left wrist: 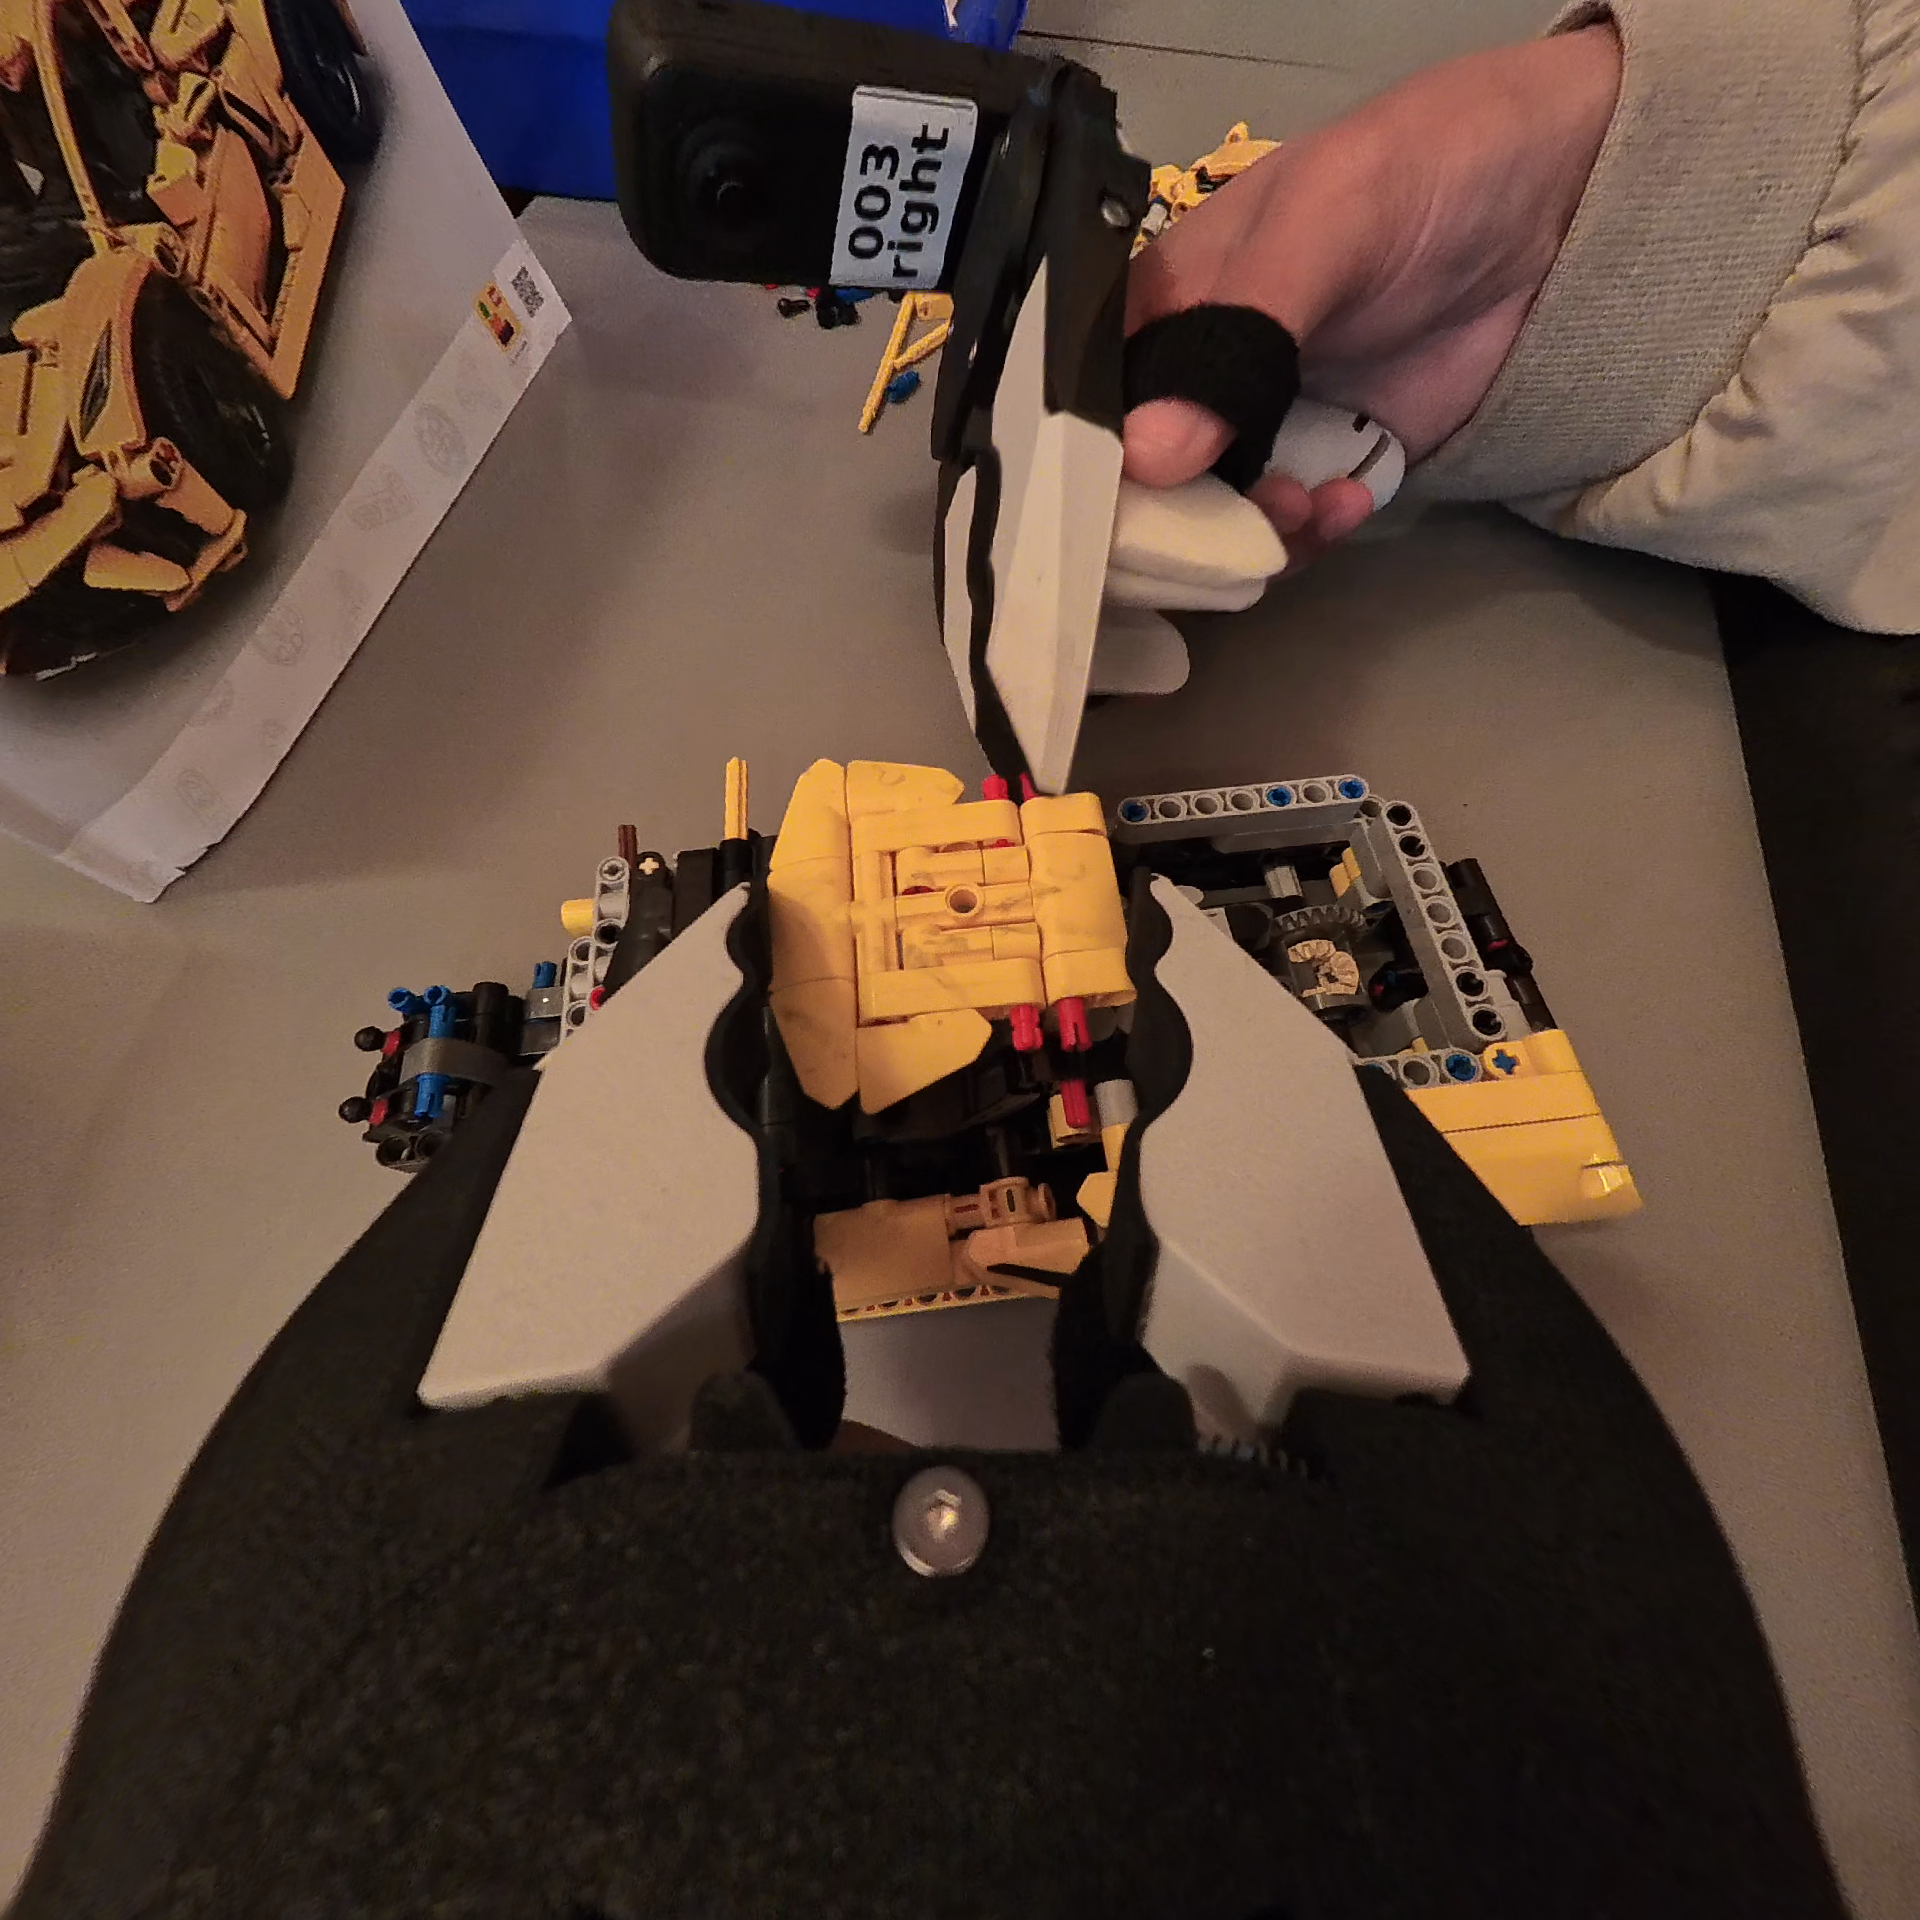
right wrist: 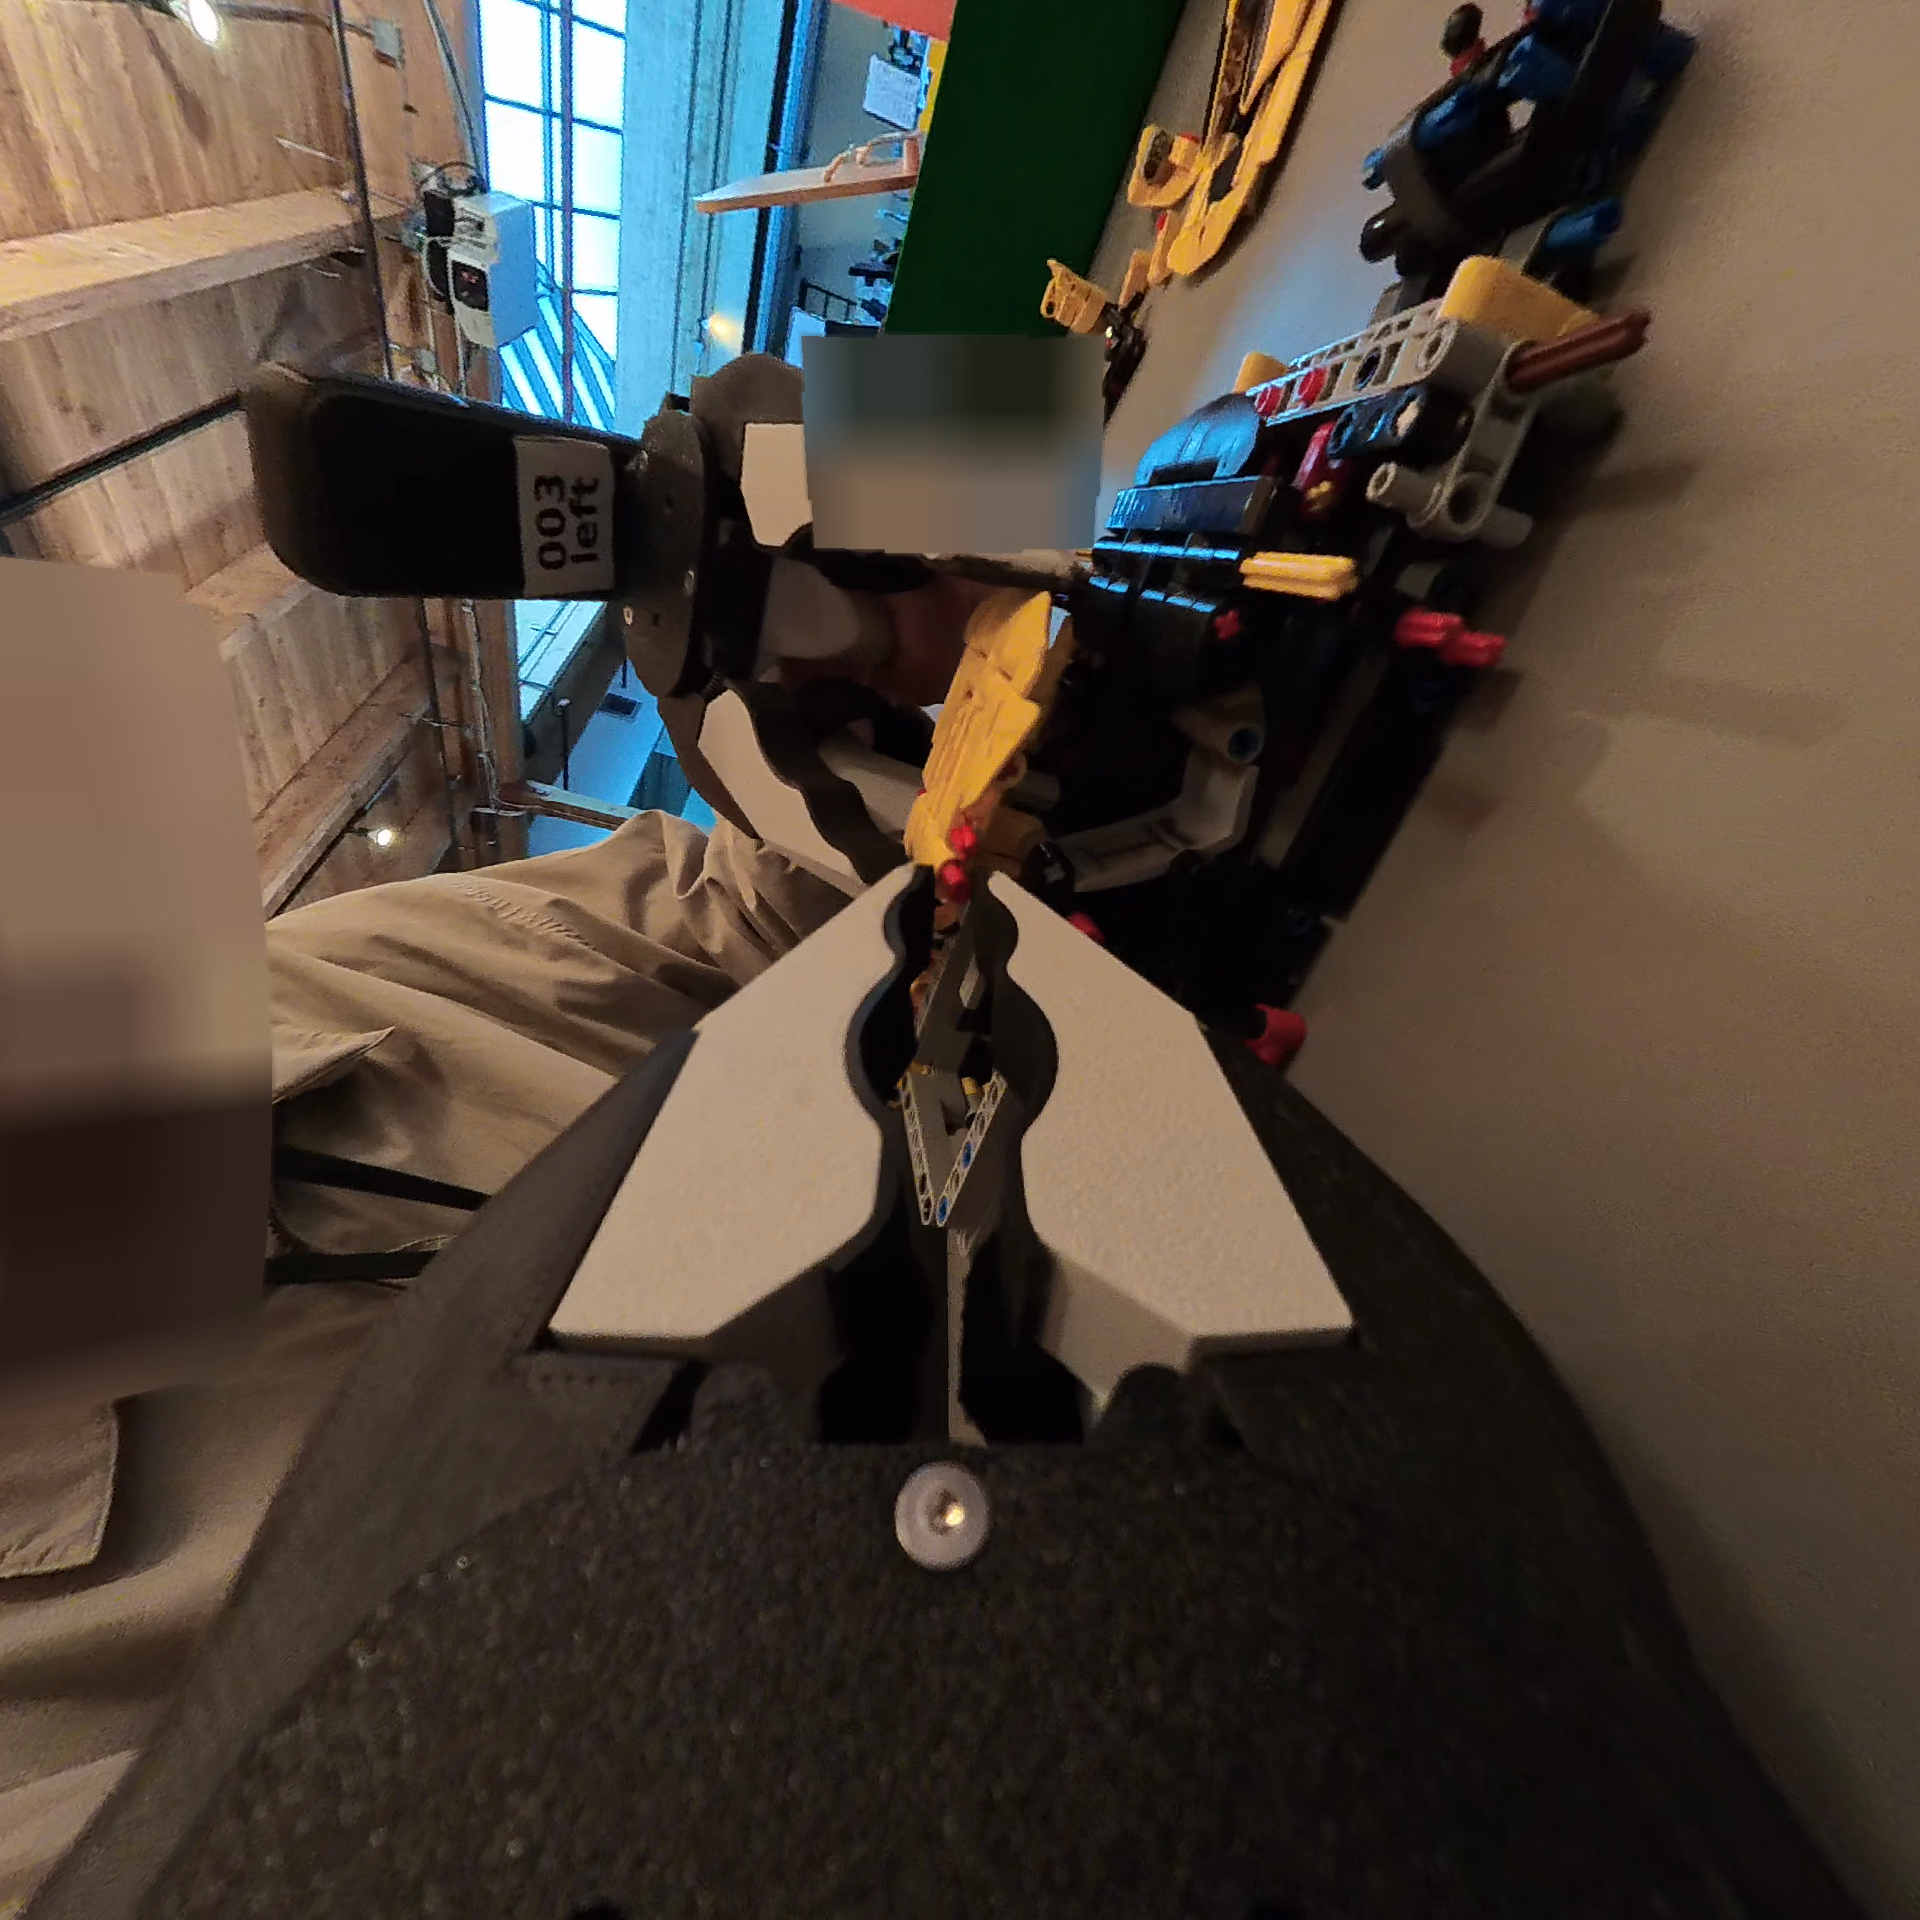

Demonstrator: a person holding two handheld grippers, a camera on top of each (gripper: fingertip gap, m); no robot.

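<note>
A half-built brick vehicle chassis [left wrist: 1434, 914] lies on the grey table [left wrist: 675, 644]. A yellow block assembly [left wrist: 966, 914] with red pins sits on its middle. My left gripper [left wrist: 940, 935] straddles this yellow assembly, and its jaws press on both sides. My right gripper [left wrist: 1039, 774] comes down from above, held by a hand [left wrist: 1403, 260]. Its tips meet a red pin [left wrist: 1000, 790] at the assembly's far edge. In the right wrist view the right gripper [right wrist: 953, 894] is almost closed, with the red pin [right wrist: 956, 864] between its tips beside the yellow assembly [right wrist: 987, 707].
A box picturing a yellow car [left wrist: 156, 364] lies at the far left, and a blue bin [left wrist: 499, 94] stands behind it. Loose yellow parts [left wrist: 1195, 177] lie at the back. A small black and blue subassembly [left wrist: 436, 1060] sits left of the chassis. The table edge [left wrist: 1818, 935] runs along the right. My left and right fingertips are right by each other.
</note>
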